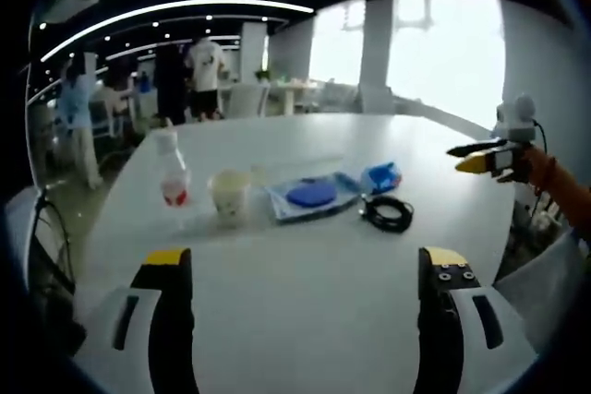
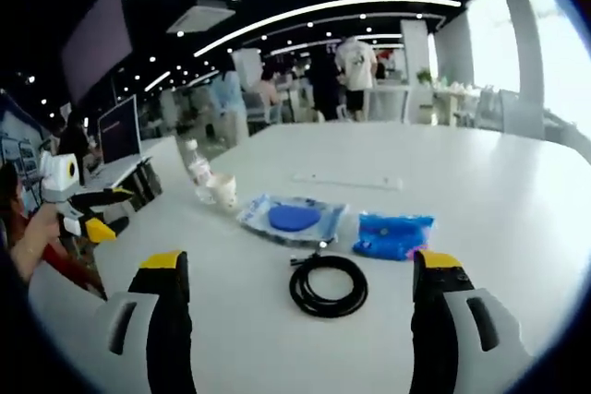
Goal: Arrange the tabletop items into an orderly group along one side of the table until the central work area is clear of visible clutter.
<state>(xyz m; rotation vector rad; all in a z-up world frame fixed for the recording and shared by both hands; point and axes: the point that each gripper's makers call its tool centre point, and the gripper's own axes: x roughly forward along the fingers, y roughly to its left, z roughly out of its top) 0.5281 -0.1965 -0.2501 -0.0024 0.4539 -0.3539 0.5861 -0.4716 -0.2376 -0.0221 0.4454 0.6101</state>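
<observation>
On the white table lie a clear bottle with a red label, a pale paper cup, a flat packet holding a blue disc, a small blue pouch and a coiled black cable. My left gripper hovers open in front of them, nothing between its jaws. My right gripper is open too, just short of the cable, with the blue pouch, the disc packet, the cup and the bottle beyond. The right gripper also appears at the table's right edge.
A thin white strip lies farther back on the table. The left gripper, held by a hand, comes in at the left edge. People stand among desks and chairs beyond the table. Bright windows line the right wall.
</observation>
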